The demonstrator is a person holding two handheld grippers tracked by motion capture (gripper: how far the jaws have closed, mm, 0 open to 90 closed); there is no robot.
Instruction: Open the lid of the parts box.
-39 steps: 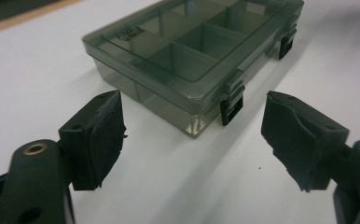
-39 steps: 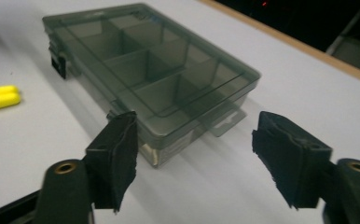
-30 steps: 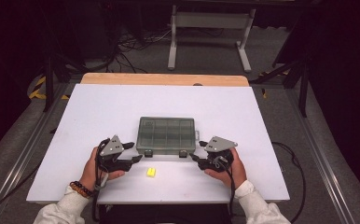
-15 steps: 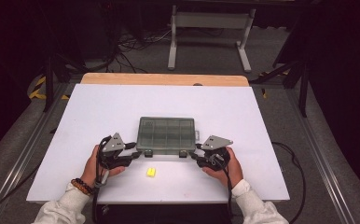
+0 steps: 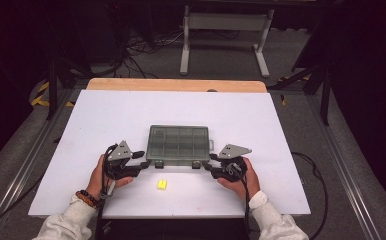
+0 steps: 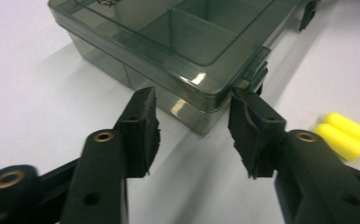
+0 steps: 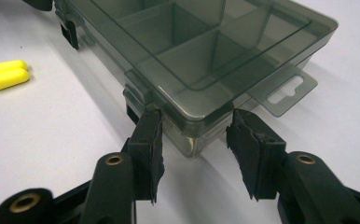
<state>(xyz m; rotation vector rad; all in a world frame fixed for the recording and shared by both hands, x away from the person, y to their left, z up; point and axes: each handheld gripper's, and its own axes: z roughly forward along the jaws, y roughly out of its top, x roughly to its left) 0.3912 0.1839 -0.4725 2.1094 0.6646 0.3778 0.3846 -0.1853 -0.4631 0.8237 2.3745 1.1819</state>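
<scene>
A smoky clear compartment box (image 5: 178, 144) with its lid closed lies at the middle of the white table (image 5: 106, 120). My left gripper (image 5: 142, 159) is open at the box's near left corner. In the left gripper view the open left gripper (image 6: 194, 116) has its jaws on either side of that corner of the box (image 6: 178, 51), close to a front latch (image 6: 257, 74). My right gripper (image 5: 207, 166) is open at the near right corner. In the right gripper view the right gripper (image 7: 194, 135) straddles the corner of the box (image 7: 206, 46). Neither gripper holds anything.
Two yellow foam plugs (image 5: 161, 184) lie side by side on the table just in front of the box, between my hands; they show as plugs (image 6: 343, 135) and plugs (image 7: 5, 73). A clear hang tab (image 7: 285, 93) sticks out from the box's right side. Beyond the table stands a metal frame (image 5: 221, 30).
Both hands have edged slightly forward and inward, bringing the open jaws up to the box's two near corners. The box and the yellow plugs have not moved.
</scene>
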